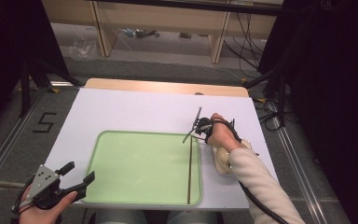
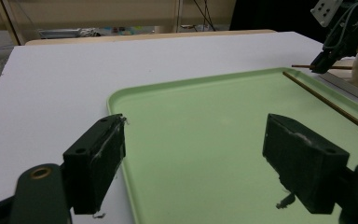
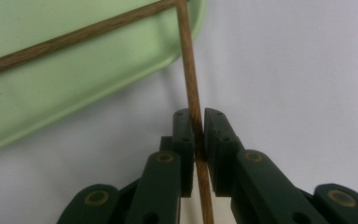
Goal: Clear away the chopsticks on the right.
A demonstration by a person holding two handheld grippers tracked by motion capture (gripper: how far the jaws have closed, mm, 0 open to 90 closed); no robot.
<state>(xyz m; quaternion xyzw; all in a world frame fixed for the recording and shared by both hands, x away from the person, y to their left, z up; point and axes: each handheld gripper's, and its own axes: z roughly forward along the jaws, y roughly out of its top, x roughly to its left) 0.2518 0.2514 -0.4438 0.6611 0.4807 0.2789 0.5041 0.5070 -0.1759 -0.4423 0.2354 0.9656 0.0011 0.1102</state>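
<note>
A pale green tray (image 1: 121, 163) lies on the white table. One thin wooden stick (image 1: 189, 172) rests lengthwise along the tray's right side. My right gripper (image 3: 198, 126) is shut on a second wooden stick (image 3: 189, 70), whose far end reaches the tray's rim beside the end of the lying stick (image 3: 74, 37). From above, the right gripper (image 1: 199, 130) sits at the tray's far right corner. My left gripper (image 1: 80, 171) hangs open at the tray's near left corner. Between its jaws (image 2: 200, 158) there is nothing but tray (image 2: 205, 121) behind.
A cream-coloured container (image 1: 221, 161) stands on the table under the person's right wrist, just right of the tray. The white table top (image 1: 135, 109) ends in a wooden strip at the back. Cables and dark curtains lie beyond.
</note>
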